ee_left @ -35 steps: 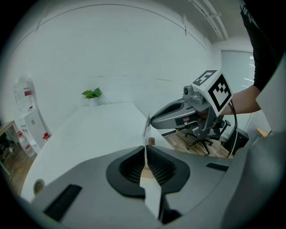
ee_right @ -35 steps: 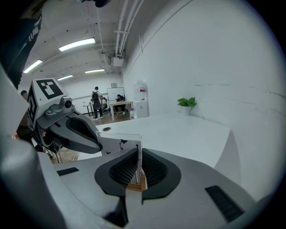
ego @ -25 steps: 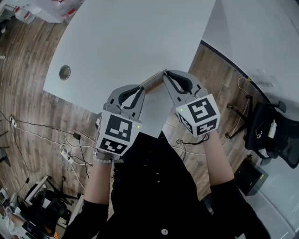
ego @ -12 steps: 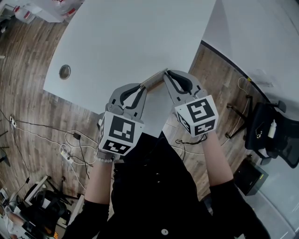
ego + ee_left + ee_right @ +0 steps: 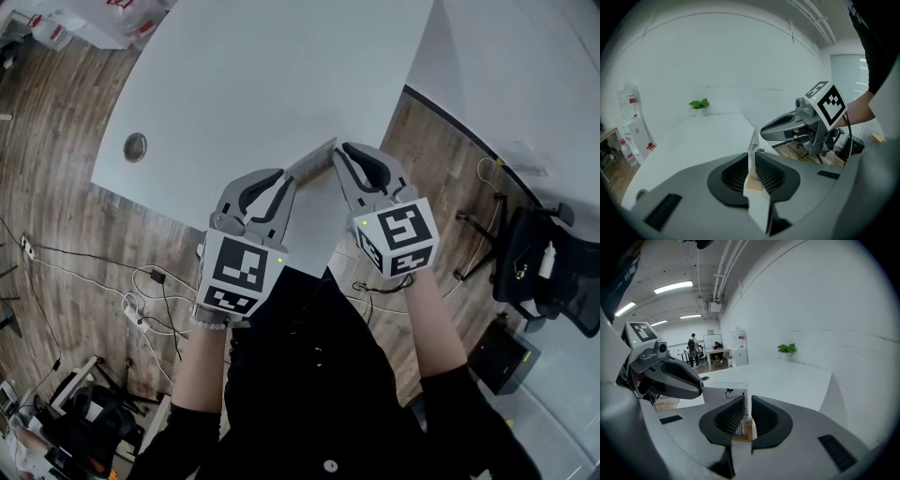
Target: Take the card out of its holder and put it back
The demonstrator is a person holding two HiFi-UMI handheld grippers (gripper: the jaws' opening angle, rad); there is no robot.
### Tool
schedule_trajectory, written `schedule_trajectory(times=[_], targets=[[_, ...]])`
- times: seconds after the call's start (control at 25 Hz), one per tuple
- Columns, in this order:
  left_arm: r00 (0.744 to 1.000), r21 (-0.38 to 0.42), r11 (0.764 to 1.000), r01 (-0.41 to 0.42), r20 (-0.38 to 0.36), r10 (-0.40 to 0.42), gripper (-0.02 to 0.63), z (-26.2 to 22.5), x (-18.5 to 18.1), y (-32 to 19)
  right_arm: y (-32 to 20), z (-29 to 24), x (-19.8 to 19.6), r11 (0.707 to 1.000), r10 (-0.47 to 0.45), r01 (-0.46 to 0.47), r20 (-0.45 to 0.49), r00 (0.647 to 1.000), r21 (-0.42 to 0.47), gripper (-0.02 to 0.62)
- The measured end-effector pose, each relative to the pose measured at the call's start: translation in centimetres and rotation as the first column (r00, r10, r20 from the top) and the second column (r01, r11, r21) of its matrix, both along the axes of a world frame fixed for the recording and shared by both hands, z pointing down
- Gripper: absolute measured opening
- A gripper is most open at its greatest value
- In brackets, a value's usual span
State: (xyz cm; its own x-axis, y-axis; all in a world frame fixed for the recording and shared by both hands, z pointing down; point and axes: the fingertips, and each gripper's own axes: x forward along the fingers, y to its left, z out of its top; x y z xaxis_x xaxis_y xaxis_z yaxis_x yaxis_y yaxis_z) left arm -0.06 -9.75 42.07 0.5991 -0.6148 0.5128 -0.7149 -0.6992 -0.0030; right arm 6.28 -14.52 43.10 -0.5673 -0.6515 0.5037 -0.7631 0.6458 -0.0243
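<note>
The card (image 5: 719,392) stands in its wooden holder (image 5: 753,183), and the pair is held in the air just over the near edge of the desk (image 5: 262,75), stretched between the two grippers. The left gripper (image 5: 274,192) has its jaws clenched on one end and the right gripper (image 5: 349,164) on the other, each pinching the white sheet with a bit of wood just beneath. This two-ended grip probably lets one side steady the holder while the other draws the card out, though I cannot tell which does which.
</note>
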Motion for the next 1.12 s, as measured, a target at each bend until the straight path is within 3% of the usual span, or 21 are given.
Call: schedule_trajectory(times=[0.4,0.92,1.12], targets=[[0.998,0.057,0.997,0.043,-0.046,-0.041,0.038,-3.5,-2.2,0.5,0.6,-4.0,0.7,0.994,0.062,-0.066,0.056,0.997,0.082,0.059],[0.992,0.23,0.973,-0.01,-0.118,0.038,0.02,-12.6,-1.4,1.3,3.1,-11.8,1.4,0.97,0.086,-0.099,0.069,0.994,0.22,0.051],[0.987,0.237,0.971,-0.022,-0.147,0.058,0.015,-15.0,-0.5,2.4,4.8,-14.7,1.3,0.955,0.071,-0.084,0.057,0.996,0.283,0.051]])
